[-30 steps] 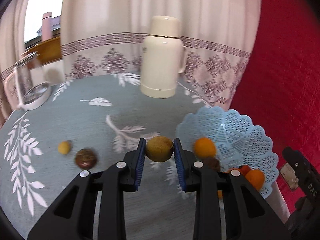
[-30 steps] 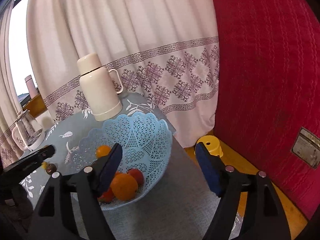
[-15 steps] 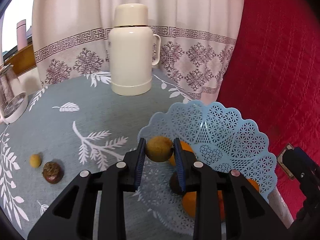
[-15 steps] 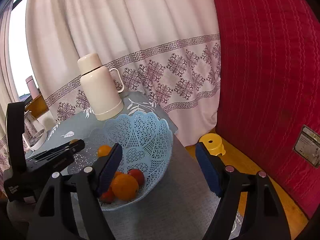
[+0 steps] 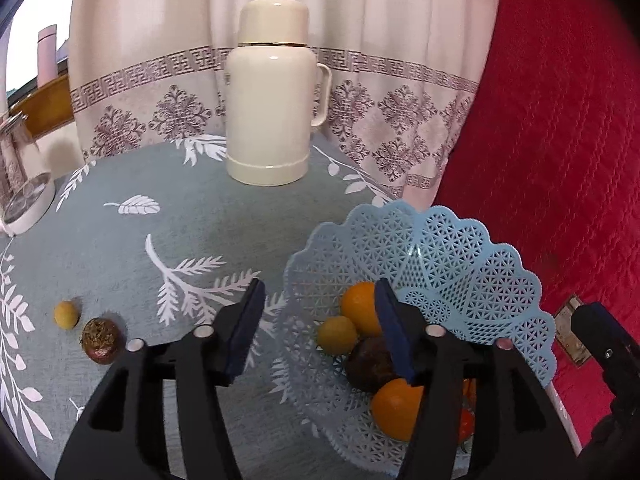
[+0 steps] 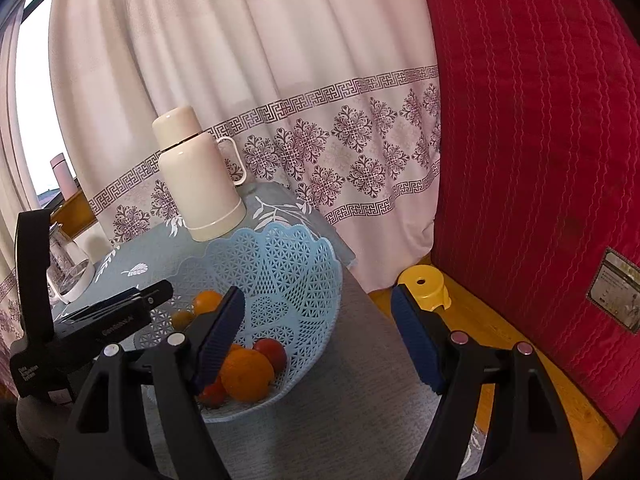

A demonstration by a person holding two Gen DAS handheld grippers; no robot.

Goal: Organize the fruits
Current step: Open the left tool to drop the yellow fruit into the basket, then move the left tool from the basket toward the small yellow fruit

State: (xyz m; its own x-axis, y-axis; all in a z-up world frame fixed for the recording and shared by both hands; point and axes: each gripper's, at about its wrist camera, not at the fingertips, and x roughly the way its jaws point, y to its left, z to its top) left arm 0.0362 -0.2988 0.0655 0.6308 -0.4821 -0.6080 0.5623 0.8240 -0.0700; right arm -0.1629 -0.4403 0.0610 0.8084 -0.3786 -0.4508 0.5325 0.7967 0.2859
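Two fruits [image 5: 67, 314] outside blue basket [image 5: 472, 264]

We see the glass jug [image 5: 20, 184] cut by the left wrist frame's left edge. The left gripper's [image 5: 320, 328] right finger [image 5: 394, 336] hides part of the dark fruit [image 5: 368, 364] and of 1 orange [image 5: 358, 308]. Red fruit [image 5: 466, 420] in the basket [image 5: 480, 280] is mostly covered. We can't read the wall plate [image 6: 618, 288], too small.
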